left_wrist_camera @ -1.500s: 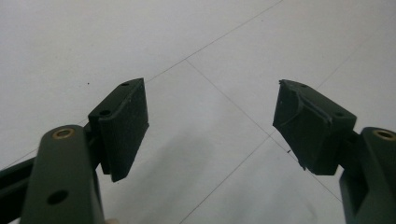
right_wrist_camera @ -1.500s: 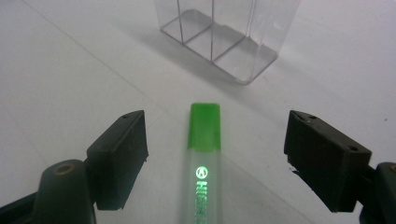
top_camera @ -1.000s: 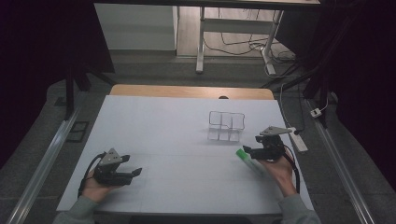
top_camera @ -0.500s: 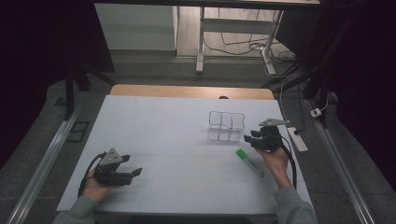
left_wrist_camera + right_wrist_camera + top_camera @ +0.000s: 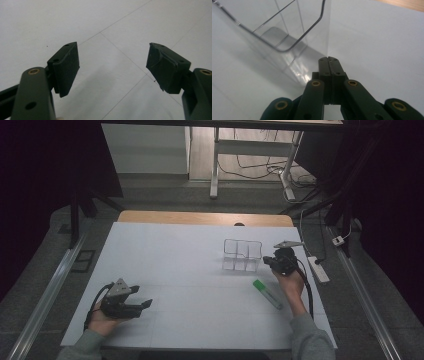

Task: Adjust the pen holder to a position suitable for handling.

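Observation:
A clear plastic organiser (image 5: 242, 255) with several compartments stands on the white table (image 5: 175, 270) at the centre right. My right gripper (image 5: 266, 262) is held just right of it, shut with nothing between its pads; in the right gripper view its tips (image 5: 330, 60) almost meet the organiser's near corner (image 5: 287, 37). A marker with a green cap (image 5: 266, 293) lies on the table in front of that hand. Near the table's front left, my left gripper (image 5: 145, 304) rests low over the surface, open and holding nothing (image 5: 112, 67).
A white power strip (image 5: 318, 269) and its cables lie off the table's right edge. A wooden strip (image 5: 200, 218) runs along the far edge. Metal rails flank both sides. A desk frame (image 5: 250, 150) stands beyond.
The right gripper has let go of the green-capped marker, which now lies on the table, and has moved up toward the organiser's right side with jaws shut. The left gripper stayed put.

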